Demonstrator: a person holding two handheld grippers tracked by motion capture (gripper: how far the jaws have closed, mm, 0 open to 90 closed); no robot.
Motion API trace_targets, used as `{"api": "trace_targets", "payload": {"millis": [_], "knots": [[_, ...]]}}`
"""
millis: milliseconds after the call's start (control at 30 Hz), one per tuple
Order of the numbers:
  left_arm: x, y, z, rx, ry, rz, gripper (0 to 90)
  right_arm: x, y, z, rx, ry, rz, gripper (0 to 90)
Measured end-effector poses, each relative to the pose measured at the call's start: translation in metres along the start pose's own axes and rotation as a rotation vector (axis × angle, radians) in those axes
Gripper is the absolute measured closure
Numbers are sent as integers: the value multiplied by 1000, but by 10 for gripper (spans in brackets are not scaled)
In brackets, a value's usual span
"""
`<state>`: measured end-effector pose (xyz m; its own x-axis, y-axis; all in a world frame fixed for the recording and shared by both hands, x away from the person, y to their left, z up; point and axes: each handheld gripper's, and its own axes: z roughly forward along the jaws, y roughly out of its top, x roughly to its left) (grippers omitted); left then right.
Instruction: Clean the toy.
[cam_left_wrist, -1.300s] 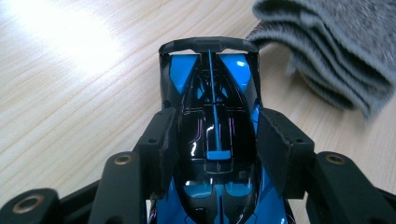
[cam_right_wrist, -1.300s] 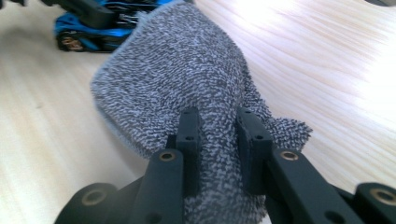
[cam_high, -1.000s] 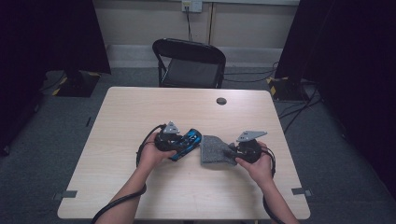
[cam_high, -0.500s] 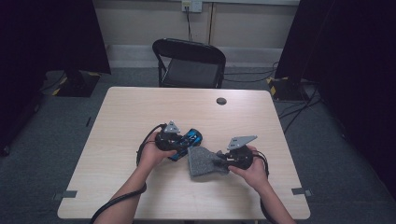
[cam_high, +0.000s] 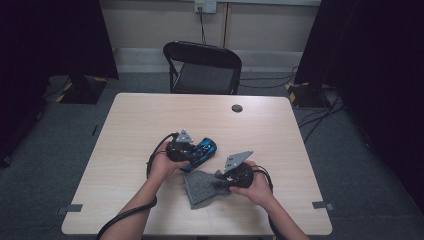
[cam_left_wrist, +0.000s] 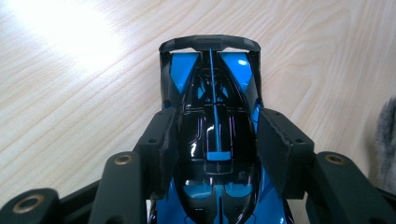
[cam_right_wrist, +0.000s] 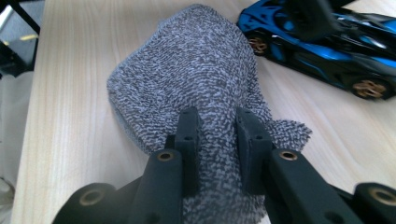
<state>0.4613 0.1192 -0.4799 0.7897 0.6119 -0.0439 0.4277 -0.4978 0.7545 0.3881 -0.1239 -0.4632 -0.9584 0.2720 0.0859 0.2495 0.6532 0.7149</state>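
1. Left claw (cam_left_wrist: 212, 154) clamps the glossy blue-and-black toy racing car (cam_left_wrist: 212, 116) by its flanks, at the centre of the frame, on the pale wooden desk (cam_high: 150, 120).
2. Right claw (cam_right_wrist: 217, 126) is pinched shut on a fold of the grey knitted cloth (cam_right_wrist: 187, 74), lower centre, just beside the car.
3. To wipe well, I judge I should hold the car steady, bring the cloth over its bodywork, and press lightly so the thin rear wing isn't strained.

No readable text, labels, brands, numbers or signs anywhere.
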Motion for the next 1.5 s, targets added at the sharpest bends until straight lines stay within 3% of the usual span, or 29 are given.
{"api": "trace_targets", "payload": {"millis": [200, 433, 1367, 1500], "knots": [[-1, -1, 0, -11, 3, -10, 489, 5, 8, 20, 37, -11, -38, 735], [0, -2, 0, -18, 4, -1, 489, 1, 12, 31, 51, -38, -24, 736], [-1, -4, 0, -29, 2, -3, 489, -23, 3, 20, 57, -139, 48, 735], [-1, -4, 0, -29, 3, 0, 489, -26, 3, 16, 67, -179, 54, 735]]}}
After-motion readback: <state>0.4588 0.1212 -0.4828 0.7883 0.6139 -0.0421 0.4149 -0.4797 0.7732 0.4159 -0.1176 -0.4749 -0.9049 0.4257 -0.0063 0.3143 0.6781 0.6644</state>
